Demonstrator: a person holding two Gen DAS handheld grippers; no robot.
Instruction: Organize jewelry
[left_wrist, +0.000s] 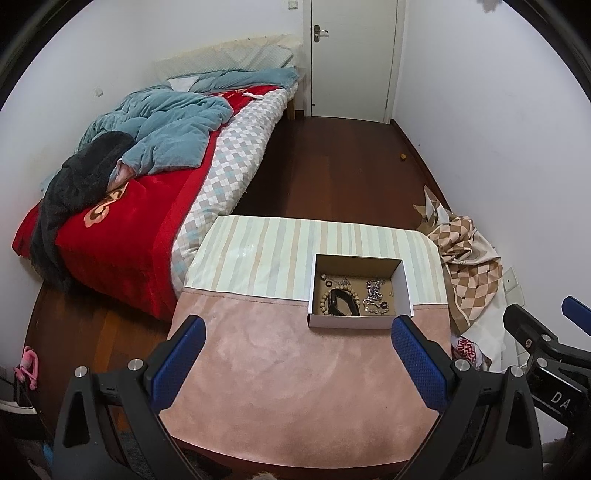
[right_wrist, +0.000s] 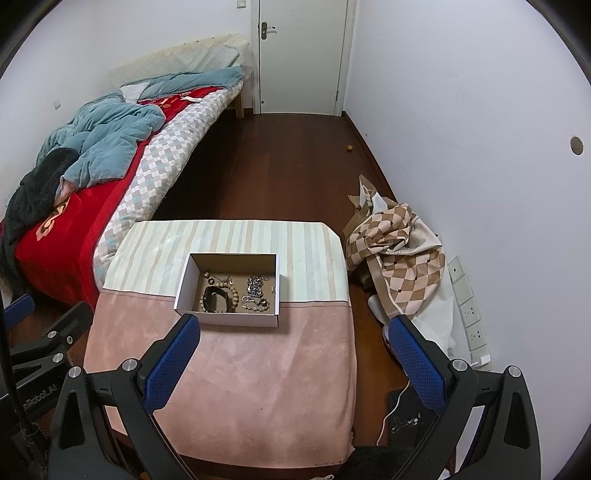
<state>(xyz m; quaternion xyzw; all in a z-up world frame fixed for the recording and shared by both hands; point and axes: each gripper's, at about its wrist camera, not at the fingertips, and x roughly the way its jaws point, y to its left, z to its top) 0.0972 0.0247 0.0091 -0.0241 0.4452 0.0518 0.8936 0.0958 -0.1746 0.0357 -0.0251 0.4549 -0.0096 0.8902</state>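
Observation:
An open white cardboard box (left_wrist: 351, 322) (right_wrist: 229, 319) sits on a small table covered with pink cloth (left_wrist: 295, 376) (right_wrist: 255, 373). Inside lie a wooden bead bracelet (left_wrist: 325, 301) (right_wrist: 235, 293), a black band (left_wrist: 341, 302) (right_wrist: 214, 298), a silver chain (left_wrist: 373, 291) (right_wrist: 255, 290) and small pieces. My left gripper (left_wrist: 298, 328) is open and empty above the table's near half, just short of the box. My right gripper (right_wrist: 294, 326) is open and empty, the box ahead to its left. The right gripper also shows at the right edge of the left wrist view (left_wrist: 546, 332).
A striped cloth (left_wrist: 280, 254) (right_wrist: 229, 236) covers the table's far part. A bed (left_wrist: 147, 192) (right_wrist: 92, 177) with red and blue bedding stands to the left. A checked fabric pile (left_wrist: 469, 273) (right_wrist: 399, 254) lies on the floor at right. A closed door (left_wrist: 351, 55) is beyond.

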